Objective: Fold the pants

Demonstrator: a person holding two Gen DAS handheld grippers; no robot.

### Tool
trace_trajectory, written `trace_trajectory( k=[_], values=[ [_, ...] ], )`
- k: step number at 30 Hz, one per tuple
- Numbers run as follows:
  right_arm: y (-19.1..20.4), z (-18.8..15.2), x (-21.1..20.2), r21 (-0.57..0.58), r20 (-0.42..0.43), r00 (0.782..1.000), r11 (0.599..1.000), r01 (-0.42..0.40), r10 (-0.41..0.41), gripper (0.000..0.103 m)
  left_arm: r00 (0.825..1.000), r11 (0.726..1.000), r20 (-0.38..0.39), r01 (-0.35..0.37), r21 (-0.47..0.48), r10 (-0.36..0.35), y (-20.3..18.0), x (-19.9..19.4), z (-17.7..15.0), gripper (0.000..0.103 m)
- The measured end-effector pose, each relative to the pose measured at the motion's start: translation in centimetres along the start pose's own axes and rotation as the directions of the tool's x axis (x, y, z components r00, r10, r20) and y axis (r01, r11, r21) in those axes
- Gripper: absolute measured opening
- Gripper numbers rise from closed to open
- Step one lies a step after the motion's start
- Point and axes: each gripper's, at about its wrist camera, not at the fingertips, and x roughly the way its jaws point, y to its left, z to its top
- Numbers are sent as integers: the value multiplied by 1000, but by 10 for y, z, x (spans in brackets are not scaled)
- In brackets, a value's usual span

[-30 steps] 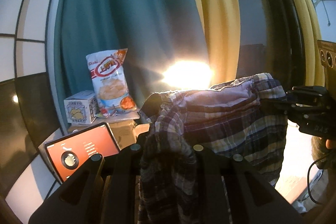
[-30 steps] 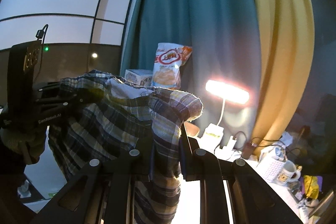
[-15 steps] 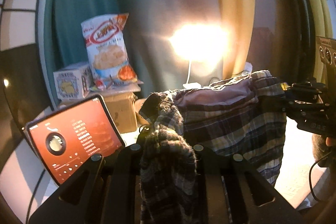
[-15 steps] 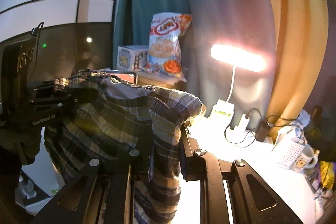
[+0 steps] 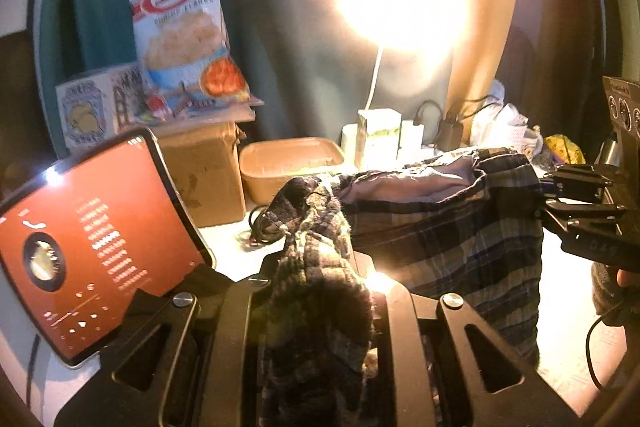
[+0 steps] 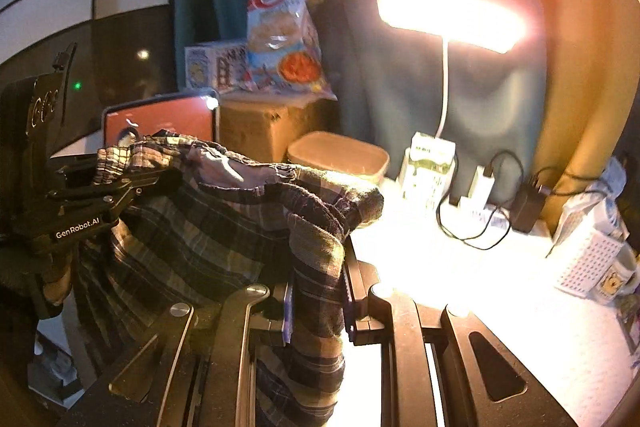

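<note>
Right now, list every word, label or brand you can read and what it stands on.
"GenRobot.AI": side of the left gripper.
"FLAKES": snack bag; its red brand logo is too blurred to read.
Tablet: rows of text, too small.
Printed box and lamp-base carton: print unreadable.

Tablet (image 5: pixel 92 251) left, lamp base (image 6: pixel 430 171) ahead; between, bare tabletop (image 6: pixel 460 267).
</note>
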Motion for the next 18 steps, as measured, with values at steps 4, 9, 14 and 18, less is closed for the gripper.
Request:
trace_trajectory(
  k=[4,9,14,18],
  values=[
    [-11,-9,27,15,-35,999,1000,-2,2,19,999,1000,-50,12,-26,-13,5,28,-4,15],
    [-22,-17,55,36,-75,997,999,-10,13,19,995,999,-98,15,-42,-19,9,54,-8,15],
    [-33,-26,78,63,-108,994,998,-17,24,19,990,998,-142,17,-62,-26,13,76,-12,15],
    [-38,-32,92,79,-130,991,997,-18,28,19,984,997,-177,15,-78,-29,17,90,-16,15]
  ],
)
